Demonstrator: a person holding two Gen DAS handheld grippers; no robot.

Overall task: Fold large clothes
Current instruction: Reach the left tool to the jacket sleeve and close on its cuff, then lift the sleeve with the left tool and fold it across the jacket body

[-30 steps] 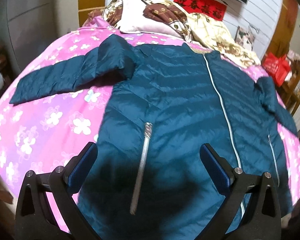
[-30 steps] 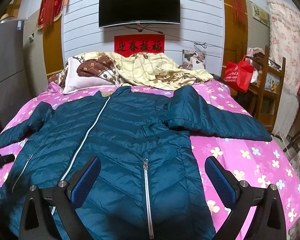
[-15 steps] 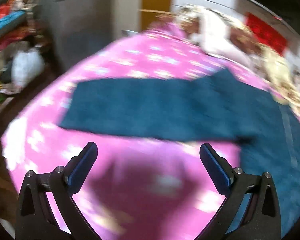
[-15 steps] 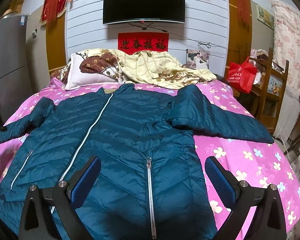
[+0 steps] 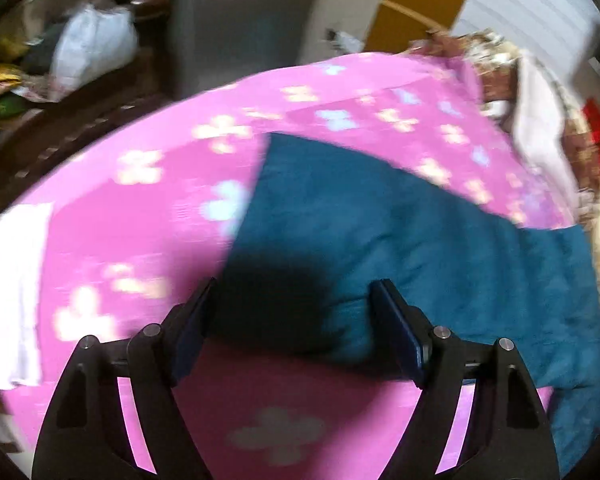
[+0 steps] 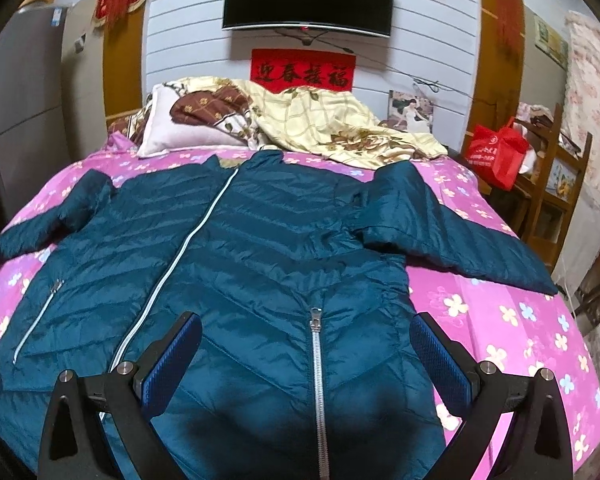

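One second ago my left gripper (image 5: 292, 316) faced jacket (image 6: 260, 264) body; now straddles sleeve cuff (image 5: 284, 280), jaws apart, narrower. Right gripper (image 6: 306, 356) hovers wide open. Sleeve fold looks next.
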